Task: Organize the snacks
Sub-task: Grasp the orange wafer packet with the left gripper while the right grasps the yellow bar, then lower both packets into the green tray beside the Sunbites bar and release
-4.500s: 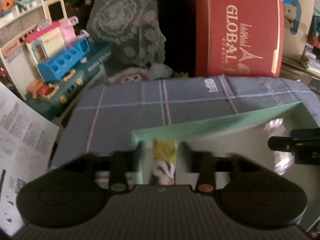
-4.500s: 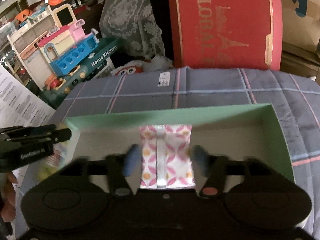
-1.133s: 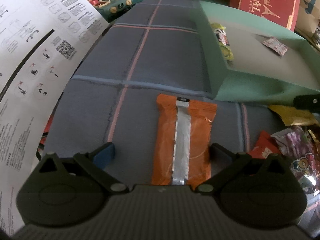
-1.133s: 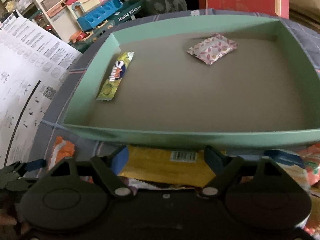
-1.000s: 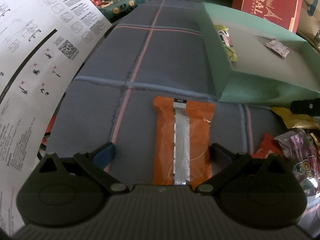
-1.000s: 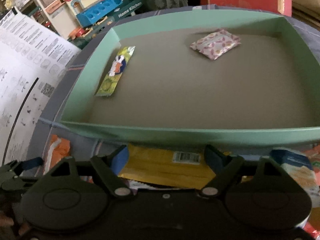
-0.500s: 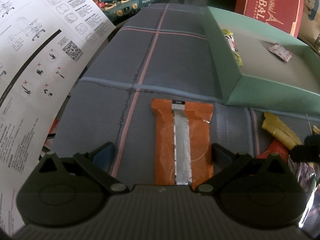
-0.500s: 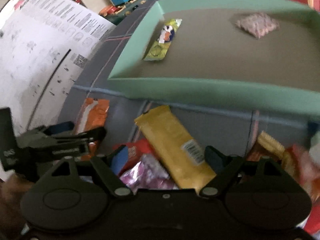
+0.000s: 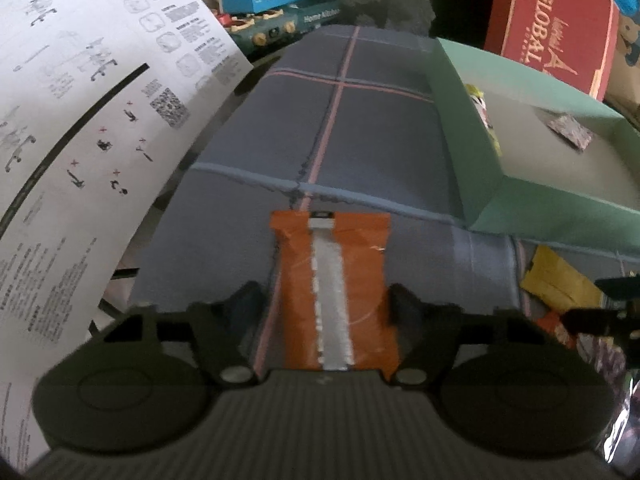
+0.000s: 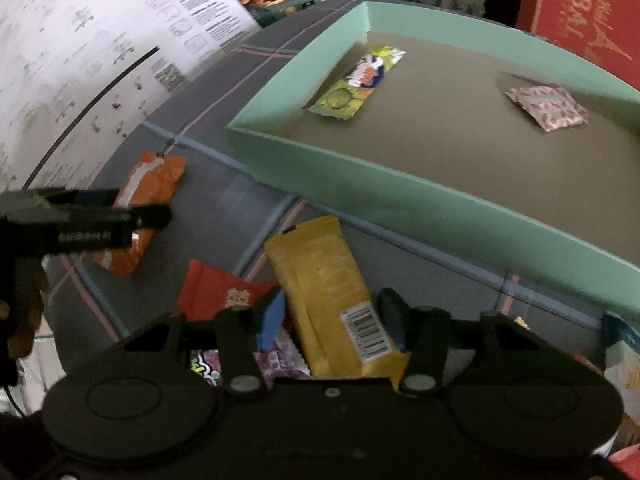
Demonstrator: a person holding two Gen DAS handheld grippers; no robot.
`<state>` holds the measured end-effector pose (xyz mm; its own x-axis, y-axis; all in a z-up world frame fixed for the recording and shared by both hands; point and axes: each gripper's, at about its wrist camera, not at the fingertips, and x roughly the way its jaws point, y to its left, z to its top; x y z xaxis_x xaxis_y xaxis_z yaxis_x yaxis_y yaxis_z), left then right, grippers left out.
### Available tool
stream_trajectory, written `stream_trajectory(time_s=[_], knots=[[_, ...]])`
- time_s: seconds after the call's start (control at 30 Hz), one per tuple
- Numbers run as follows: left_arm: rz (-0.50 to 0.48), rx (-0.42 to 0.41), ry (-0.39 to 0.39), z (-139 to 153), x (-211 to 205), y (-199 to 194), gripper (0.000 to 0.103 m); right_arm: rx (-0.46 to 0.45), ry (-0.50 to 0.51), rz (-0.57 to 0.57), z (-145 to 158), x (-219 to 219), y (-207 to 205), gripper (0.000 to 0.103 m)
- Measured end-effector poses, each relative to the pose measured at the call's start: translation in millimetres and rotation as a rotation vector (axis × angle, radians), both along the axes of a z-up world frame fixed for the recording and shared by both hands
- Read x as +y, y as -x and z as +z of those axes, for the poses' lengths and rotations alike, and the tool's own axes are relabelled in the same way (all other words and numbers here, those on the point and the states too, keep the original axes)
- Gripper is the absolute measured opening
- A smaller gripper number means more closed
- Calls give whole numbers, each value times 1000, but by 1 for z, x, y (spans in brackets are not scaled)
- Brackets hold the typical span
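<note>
My left gripper and right gripper are closing their jaws, not yet clamped, around the orange packet and yellow bar, both bound for the green tray.

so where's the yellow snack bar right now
In the right wrist view the yellow snack bar lies on the plaid cloth just outside the green box, between the closing jaws of the right gripper, beside a red packet.

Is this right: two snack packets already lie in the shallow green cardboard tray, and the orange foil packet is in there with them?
Not quite. The orange foil packet lies on the grey plaid cloth outside the green tray, between the closing left gripper jaws, per the left wrist view. Two packets in the tray is correct.
</note>
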<state>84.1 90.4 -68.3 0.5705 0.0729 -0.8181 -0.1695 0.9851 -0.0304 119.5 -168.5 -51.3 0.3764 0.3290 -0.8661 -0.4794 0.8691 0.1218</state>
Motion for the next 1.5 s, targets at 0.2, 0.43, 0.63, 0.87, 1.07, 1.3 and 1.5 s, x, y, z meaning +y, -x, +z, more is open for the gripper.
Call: stream_trajectory(time_s=[0.2, 0.43, 0.63, 0.87, 1.07, 1.3, 1.5], knots=[[19, 9, 20, 2, 8, 3, 65, -49, 90, 89, -1, 6, 17, 54], [24, -5, 37, 9, 0, 1, 50, -42, 60, 58, 4, 13, 13, 35], [0, -16, 35, 23, -6, 6, 50, -17, -27, -2, 18, -4, 19, 35], [-24, -50, 46, 50, -14, 9, 50, -31, -165, -71, 52, -29, 27, 35], [-83, -101, 66, 81, -31, -14, 50, -89, -266, -155, 85, -57, 12, 35], [-197, -148, 66, 105, -77, -70, 50, -115, -301, -272, 98, -84, -27, 34], [-284, -126, 30, 96, -124, -128, 51, -79, -290, -341, 94, -99, -80, 34]])
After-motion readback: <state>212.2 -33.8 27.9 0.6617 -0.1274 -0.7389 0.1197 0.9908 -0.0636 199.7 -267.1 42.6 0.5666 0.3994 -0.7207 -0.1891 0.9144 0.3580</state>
